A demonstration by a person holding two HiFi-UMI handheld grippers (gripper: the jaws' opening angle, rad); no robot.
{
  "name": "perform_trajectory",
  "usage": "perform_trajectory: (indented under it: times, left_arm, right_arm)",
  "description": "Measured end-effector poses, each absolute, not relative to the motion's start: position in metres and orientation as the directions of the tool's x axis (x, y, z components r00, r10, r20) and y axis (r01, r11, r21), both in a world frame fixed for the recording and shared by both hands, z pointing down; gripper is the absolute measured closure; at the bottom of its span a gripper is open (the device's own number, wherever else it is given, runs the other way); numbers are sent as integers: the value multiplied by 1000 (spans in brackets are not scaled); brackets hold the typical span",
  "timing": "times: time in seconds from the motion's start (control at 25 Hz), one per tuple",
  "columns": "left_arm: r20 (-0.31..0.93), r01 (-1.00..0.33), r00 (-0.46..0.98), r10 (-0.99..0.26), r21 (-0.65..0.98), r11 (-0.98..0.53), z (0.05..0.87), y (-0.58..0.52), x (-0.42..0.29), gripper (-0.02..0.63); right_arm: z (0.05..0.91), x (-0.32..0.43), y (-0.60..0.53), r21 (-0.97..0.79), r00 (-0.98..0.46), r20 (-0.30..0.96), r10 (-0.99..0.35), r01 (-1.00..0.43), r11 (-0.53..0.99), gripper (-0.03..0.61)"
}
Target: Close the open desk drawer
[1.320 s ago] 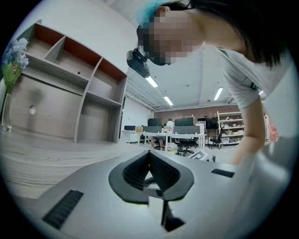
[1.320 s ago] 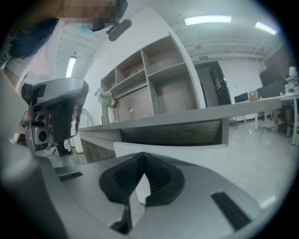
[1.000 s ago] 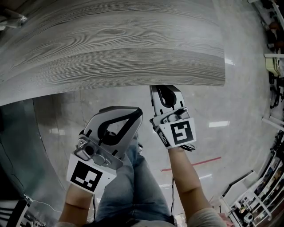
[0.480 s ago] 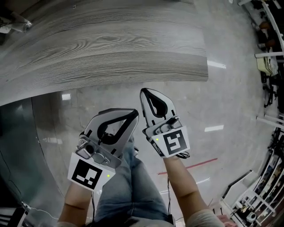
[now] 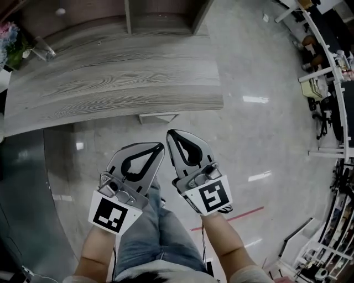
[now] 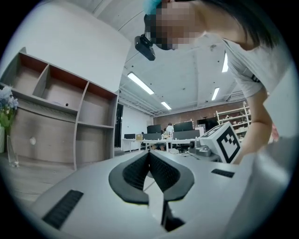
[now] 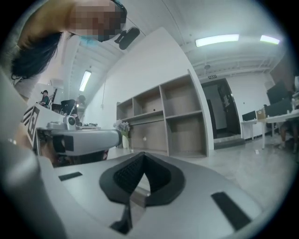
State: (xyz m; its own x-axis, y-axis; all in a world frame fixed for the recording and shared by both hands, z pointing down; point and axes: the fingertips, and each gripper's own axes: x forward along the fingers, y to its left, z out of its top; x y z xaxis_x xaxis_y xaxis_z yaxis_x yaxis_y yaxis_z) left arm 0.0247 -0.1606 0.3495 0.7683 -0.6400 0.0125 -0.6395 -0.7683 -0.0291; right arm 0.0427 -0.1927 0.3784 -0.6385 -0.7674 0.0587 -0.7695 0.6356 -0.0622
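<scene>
The grey wood-grain desk [image 5: 110, 83] fills the upper left of the head view. A short pale piece of the drawer [image 5: 157, 117] shows just under the desk's front edge. My left gripper [image 5: 160, 147] and right gripper [image 5: 170, 134] hang side by side over the floor, a little short of the desk and touching nothing. Both are shut with nothing held. In the left gripper view the black pads [image 6: 161, 170] meet at the tips. In the right gripper view the pads [image 7: 154, 175] also meet, pointing toward the shelves.
A wooden shelf unit [image 5: 127, 16] stands behind the desk, with a vase of flowers [image 5: 16, 47] at its left. A glass panel [image 5: 22, 182] runs along the left. The person's jeans [image 5: 155, 232] are below the grippers. Office furniture [image 5: 326, 83] lines the right.
My right gripper has come out from under the desk's front edge and drawn back beside the left one. The head view has pulled away from the desk, so more of it shows.
</scene>
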Motion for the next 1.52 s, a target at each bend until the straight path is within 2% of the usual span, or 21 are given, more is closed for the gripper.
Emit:
perform_trajectory:
  times: [0.24, 0.56, 1.52]
  left_arm:
    - [23, -660, 750, -661, -35, -751, 308, -136, 23, 603]
    - [17, -664, 746, -666, -60, -745, 269, -104, 21, 603]
    - [-28, -642, 766, -642, -81, -762, 224, -10, 20, 603]
  right_arm:
    - [304, 45, -153, -8, -648, 1, -761, -761, 648, 571]
    - [251, 46, -103, 8, -659, -26, -752, -752, 659, 571]
    - [206, 36, -9, 27, -673, -101, -732, -738, 675, 571]
